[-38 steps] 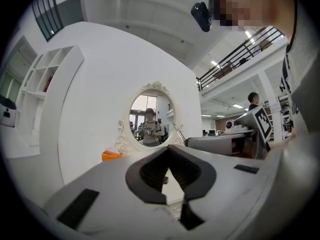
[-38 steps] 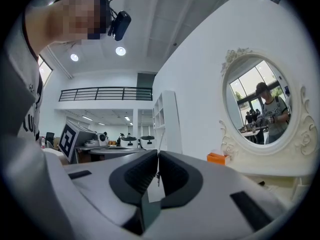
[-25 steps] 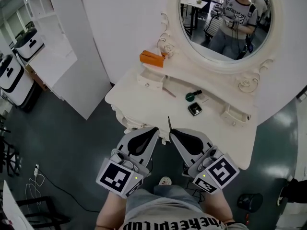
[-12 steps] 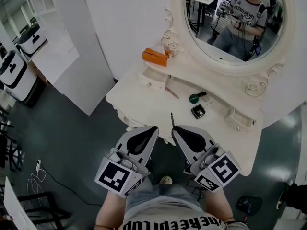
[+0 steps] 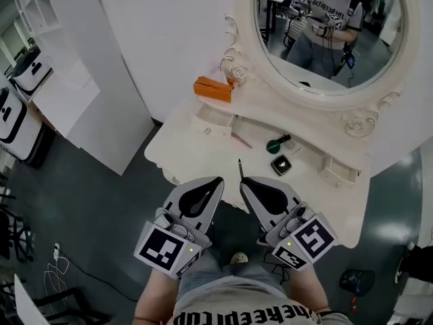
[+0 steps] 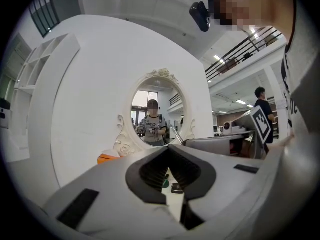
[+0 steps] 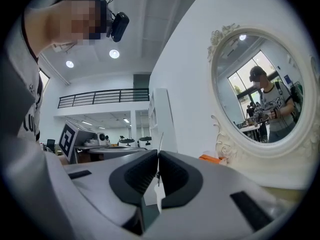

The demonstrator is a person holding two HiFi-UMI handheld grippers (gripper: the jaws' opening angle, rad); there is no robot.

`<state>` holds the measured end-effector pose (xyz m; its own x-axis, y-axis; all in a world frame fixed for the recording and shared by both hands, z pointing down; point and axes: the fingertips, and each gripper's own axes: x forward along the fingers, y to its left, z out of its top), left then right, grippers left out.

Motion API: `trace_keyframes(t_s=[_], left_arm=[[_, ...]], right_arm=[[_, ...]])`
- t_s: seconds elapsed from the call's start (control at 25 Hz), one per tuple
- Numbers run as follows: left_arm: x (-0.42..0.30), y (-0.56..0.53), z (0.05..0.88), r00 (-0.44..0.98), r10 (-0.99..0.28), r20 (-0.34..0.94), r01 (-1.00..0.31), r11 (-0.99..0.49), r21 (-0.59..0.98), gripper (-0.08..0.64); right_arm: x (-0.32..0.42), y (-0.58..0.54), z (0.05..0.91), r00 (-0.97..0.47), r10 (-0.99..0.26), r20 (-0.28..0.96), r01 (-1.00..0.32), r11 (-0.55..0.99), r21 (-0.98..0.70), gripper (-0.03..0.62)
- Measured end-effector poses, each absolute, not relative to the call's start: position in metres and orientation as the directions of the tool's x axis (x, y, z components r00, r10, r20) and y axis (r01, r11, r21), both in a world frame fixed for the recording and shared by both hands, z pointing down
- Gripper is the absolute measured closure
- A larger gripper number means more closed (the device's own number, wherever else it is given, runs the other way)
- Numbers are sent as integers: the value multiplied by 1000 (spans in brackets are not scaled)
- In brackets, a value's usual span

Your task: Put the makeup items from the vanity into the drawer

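The right tongs are clamped on a thin dark stick, which pokes out past their tips with its long axis pointing away from the person, toward the mirror. The left tongs are closed tip to tip with nothing between them. Both hang side by side over the front edge of the desk.

The other makeup items lie ahead and to the right: a pink pencil lying slantwise, a green-capped piece and a black square compact, the last two nearer the right tongs. Two small drawers sit on the desk top, one at far left and one at far right. Both look closed, and no open drawer shows, so the stick probably cannot go in until the empty left tongs pull one out
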<state>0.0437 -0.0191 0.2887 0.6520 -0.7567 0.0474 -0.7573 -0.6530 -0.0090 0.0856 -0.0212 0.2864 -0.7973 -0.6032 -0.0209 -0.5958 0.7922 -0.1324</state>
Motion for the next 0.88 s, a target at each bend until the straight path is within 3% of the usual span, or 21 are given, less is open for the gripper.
trace_keyframes(t_s=[0.44,0.64,0.88], left_arm=[[16,-65,291,721,-690,56,-691,-722,-2,538],[9,-77,301,754,-644,127,-654,-755,52,538],[0,-94,300,787,-609,100,-615,-787,45,538]], right_arm=[[59,-63,292,-731,-682,-1,-674,723,-149,561],[49,-78,295,-699,-715,11,-708,690,-152,561],[38,-89,298,-666,-746,28,-740,655,-151,561]])
